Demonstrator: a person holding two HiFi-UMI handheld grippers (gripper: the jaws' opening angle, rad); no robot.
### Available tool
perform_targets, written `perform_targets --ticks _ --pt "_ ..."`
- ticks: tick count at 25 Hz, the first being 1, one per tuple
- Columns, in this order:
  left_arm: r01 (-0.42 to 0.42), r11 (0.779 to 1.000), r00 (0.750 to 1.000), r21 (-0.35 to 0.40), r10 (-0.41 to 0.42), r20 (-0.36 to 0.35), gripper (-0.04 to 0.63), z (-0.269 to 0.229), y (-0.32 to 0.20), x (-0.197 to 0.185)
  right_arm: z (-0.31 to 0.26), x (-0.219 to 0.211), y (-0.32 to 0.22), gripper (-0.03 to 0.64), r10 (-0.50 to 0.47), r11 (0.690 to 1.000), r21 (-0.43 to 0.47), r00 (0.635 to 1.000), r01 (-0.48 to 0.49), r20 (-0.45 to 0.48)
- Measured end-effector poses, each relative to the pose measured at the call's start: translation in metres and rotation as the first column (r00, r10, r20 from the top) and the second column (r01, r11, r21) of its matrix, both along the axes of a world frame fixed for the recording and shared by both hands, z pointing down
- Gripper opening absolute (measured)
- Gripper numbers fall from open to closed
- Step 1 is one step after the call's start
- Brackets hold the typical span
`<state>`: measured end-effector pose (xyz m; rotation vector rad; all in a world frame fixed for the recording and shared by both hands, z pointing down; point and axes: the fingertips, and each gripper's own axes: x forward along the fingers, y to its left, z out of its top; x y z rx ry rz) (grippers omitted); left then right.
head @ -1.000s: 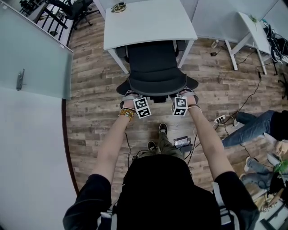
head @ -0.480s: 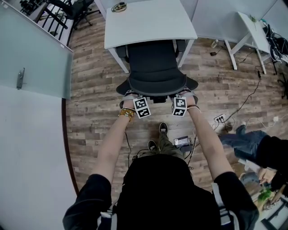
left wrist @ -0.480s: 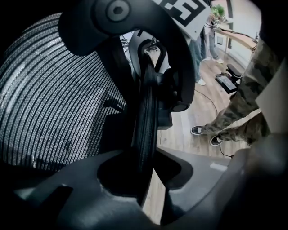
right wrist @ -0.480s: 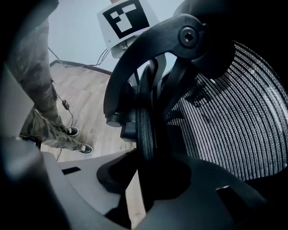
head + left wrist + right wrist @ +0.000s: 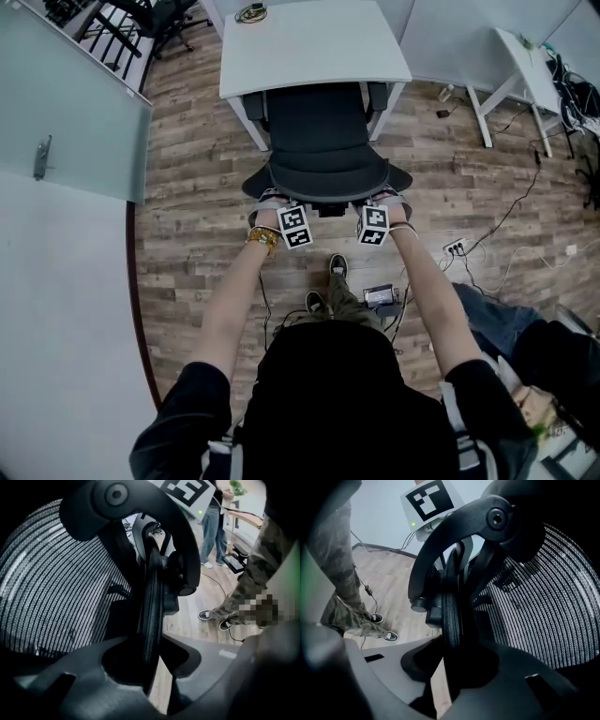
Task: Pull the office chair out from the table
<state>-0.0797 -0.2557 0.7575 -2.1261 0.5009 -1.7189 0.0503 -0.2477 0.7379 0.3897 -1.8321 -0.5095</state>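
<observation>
Office chair [image 5: 323,141] clamped, left gripper [image 5: 151,665], right gripper [image 5: 451,667]

1. A black short-sleeved top [image 5: 323,394] covers the torso, and grey-and-white straps [image 5: 461,439] sit at both shoulders.
2. The trousers [image 5: 349,298] are camouflage in olive and brown. The shoes [image 5: 339,268] are black with white soles.
3. A gold-coloured bracelet [image 5: 263,238] circles the left wrist, and a pale band [image 5: 404,225] circles the right.
4. The left gripper [image 5: 154,665] and right gripper [image 5: 440,667] have moulded grey plastic jaws with rounded hollows.
5. Each gripper carries a white cube with black square markers, the left cube [image 5: 295,227] and the right cube [image 5: 373,225]. A small green light [image 5: 414,524] glows at the base.
</observation>
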Motion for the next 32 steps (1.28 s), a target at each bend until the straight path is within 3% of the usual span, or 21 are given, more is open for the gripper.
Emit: perform_targets --ticks 32 --pt "-0.029 1.000 1.000 0.007 0.029 0.006 0.112 0.000 0.071 -0.008 0.001 -0.008 0.074 0.086 0.007 1.000 0.000 1.000 -0.007 0.002"
